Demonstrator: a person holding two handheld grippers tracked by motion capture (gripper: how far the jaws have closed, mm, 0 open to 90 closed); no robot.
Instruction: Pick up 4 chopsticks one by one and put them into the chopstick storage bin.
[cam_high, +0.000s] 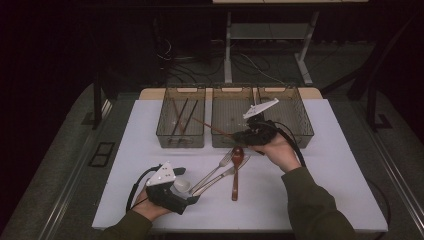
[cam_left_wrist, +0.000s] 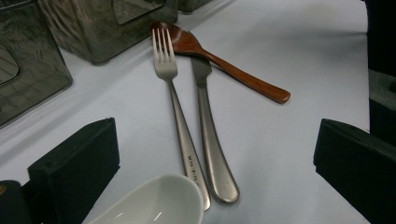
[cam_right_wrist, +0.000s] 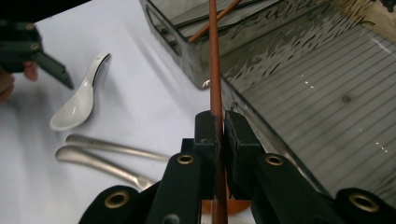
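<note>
One chopstick (cam_right_wrist: 215, 70) is pinched in my right claw (cam_right_wrist: 218, 128), long axis pointing far-left toward the left basket (cam_high: 181, 131); left claw (cam_left_wrist: 215, 154) gapes wide, idle.

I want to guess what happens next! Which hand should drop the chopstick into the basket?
Probably the right. Its gripper already pinches the chopstick, aimed at the left basket. The left gripper sits open by the white spoon.

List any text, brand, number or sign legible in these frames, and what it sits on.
Fork: a small stamped mark low on its handle in the left gripper view, too small and blurred to read.
Knife, wooden spoon, white spoon, bins, chopstick: no text seen.
</note>
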